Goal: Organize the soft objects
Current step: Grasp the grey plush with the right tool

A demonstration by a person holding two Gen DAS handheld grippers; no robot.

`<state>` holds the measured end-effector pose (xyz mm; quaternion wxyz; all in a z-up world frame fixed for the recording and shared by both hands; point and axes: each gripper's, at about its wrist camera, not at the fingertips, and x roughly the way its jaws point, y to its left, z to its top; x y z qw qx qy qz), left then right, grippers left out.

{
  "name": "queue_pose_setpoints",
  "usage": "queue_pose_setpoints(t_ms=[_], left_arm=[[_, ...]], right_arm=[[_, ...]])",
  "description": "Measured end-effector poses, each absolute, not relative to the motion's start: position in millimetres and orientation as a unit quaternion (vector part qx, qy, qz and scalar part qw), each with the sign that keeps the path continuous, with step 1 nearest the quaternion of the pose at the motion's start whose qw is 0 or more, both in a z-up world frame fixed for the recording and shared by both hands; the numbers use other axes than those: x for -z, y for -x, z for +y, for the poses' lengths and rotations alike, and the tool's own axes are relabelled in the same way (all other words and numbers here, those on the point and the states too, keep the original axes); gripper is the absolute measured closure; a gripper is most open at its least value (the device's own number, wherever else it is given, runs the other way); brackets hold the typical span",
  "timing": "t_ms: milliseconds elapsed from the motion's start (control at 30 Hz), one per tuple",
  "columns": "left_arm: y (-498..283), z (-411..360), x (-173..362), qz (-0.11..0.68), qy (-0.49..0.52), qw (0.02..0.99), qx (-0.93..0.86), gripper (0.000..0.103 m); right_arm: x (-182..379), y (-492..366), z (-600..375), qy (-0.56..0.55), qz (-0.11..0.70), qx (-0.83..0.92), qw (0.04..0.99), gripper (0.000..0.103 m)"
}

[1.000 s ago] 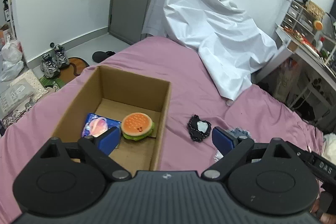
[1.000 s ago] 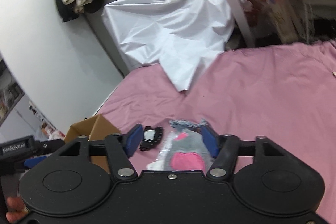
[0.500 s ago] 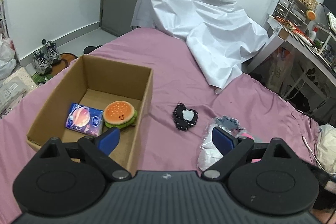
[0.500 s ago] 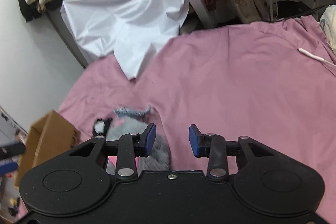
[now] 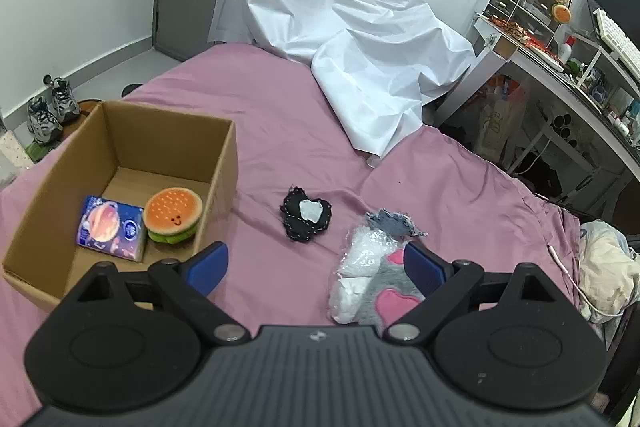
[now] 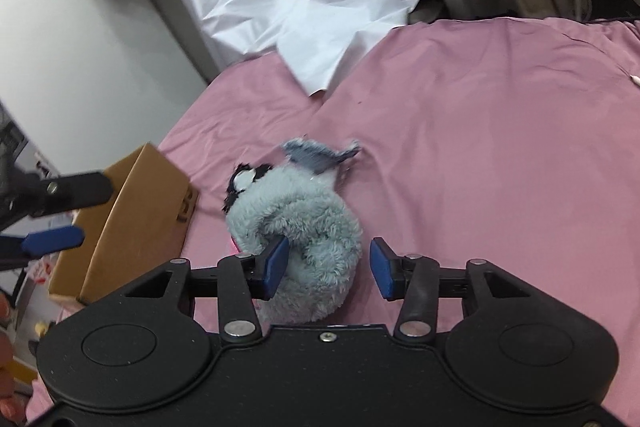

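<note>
From my feed the box point(image 5: 224, 163) is plain matt cardboard and the bed sheet point(image 5: 280, 99) smooth pink cloth. The grey plush point(image 6: 308, 211) looks really fuzzy, and the white cover point(image 5: 352, 27) is crinkly with a slight sheen.

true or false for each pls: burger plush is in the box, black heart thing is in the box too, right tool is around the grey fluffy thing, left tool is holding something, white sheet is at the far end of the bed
1. The burger plush lies in the cardboard box. True.
2. The black heart patch is in the box too. False: it lies on the pink bedsheet, outside the box.
3. The right tool has its fingers either side of the grey fluffy item. True; the jaws are open, not clamped.
4. The left tool holds something. False: it is open and empty.
5. The white sheet is piled at the far end of the bed. True.
</note>
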<state>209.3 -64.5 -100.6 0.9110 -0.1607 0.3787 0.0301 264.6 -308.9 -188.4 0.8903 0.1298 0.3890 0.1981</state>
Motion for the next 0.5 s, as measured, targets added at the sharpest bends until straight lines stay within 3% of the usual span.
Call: queue_pose_setpoints(t_ms=[300,400,500], left_arm=[[-211,-73,115,0.39,0.177,0.904,-0.003,0.012],[-212,-76,120,0.394,0.177,0.902,0.005,0.014],[-212,-79,124,0.4,0.175,0.899,0.011,0.018]], right_arm=[[193,-265,-306,-0.155,0.404,-0.224,0.873,0.059],[192,-265,-308,-0.17,0.403,-0.235,0.868,0.085],[192,-264,-310,-0.184,0.405,-0.242,0.862,0.09]])
